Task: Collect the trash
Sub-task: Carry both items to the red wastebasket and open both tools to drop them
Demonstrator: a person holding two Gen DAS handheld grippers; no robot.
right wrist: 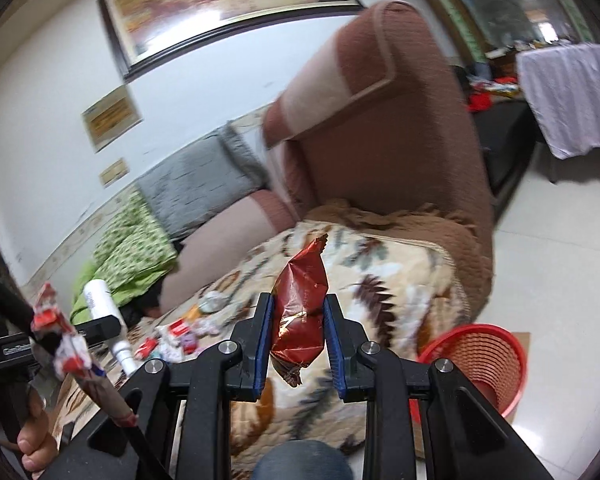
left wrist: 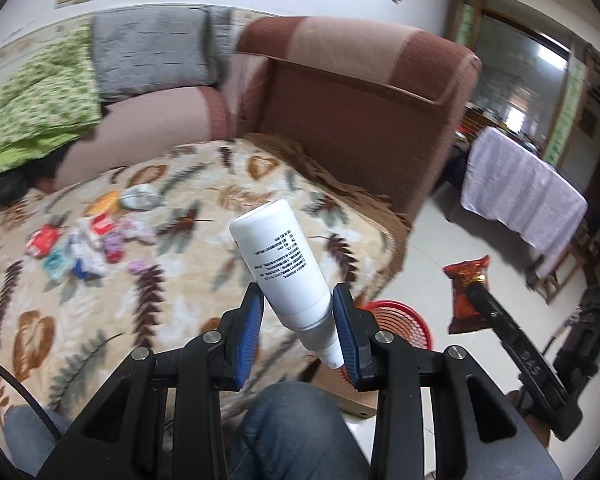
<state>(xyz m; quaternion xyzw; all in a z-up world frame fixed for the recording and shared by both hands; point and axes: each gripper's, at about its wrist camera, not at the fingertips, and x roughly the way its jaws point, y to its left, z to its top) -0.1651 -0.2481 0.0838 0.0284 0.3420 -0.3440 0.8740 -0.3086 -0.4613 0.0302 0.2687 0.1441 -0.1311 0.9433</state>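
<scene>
Leaf-print blanket [left wrist: 204, 208] carries wrapper litter [left wrist: 88, 244]. Red basket [right wrist: 488, 364] on floor beside it. Left gripper [left wrist: 298, 312] clamped on white spray bottle [left wrist: 284, 264], aloft. Right gripper [right wrist: 298, 328] pinching red snack bag [right wrist: 300, 320], aloft.

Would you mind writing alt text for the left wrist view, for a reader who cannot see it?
The left gripper clamps a white bottle, held tilted above a leaf-patterned blanket strewn with small wrappers. A red basket stands on the floor just beyond, and to the right the right gripper holds a red snack bag.
</scene>
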